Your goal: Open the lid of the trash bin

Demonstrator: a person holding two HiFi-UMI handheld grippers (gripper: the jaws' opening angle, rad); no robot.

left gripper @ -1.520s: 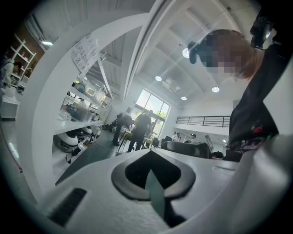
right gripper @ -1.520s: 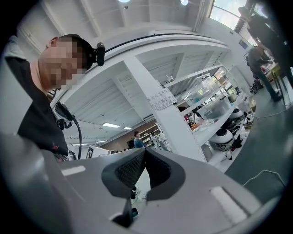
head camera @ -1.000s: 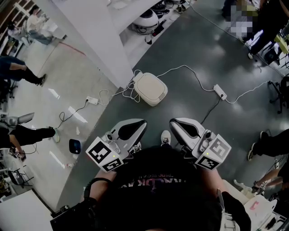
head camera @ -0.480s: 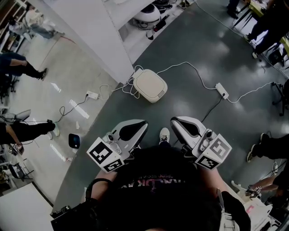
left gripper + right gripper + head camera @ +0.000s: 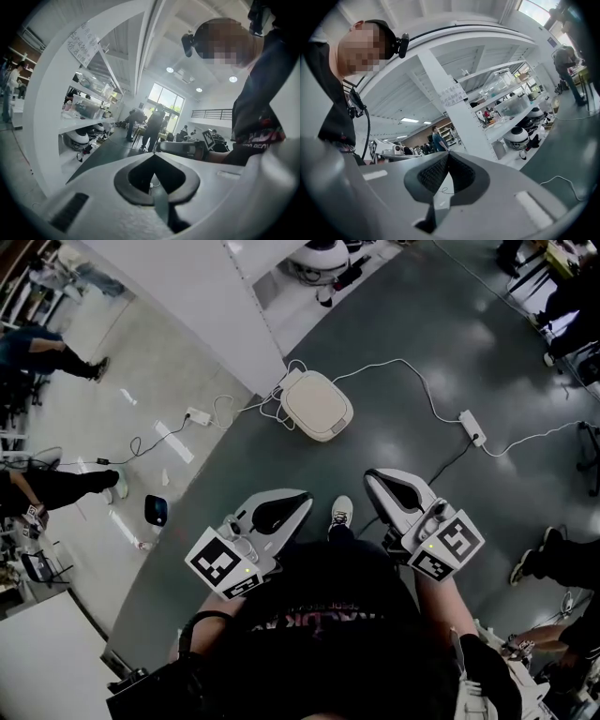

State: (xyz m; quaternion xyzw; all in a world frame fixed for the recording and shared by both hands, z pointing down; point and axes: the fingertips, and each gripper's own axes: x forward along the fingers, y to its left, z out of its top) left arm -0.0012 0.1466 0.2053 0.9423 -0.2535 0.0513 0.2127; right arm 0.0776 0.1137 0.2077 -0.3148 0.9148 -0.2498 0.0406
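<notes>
The trash bin (image 5: 319,405) is a cream, rounded-square bin on the grey floor, seen from above in the head view, with its lid down. Both grippers are held low in front of the person's body, well short of the bin and not touching it. My left gripper (image 5: 300,496) has its jaws together, tips meeting (image 5: 153,155), with nothing between them. My right gripper (image 5: 377,477) is also shut and empty, its pads meeting (image 5: 447,155). Neither gripper view shows the bin.
A white cable runs from the bin to a power strip (image 5: 472,427); another strip (image 5: 197,415) lies to the left. A white shelf unit (image 5: 206,306) stands beside the bin. The person's shoe (image 5: 341,515) shows between the grippers. People stand around the edges.
Both grippers have sunk slightly in the head view. The bin now sits a little higher and further right in the picture. Both stay shut.
</notes>
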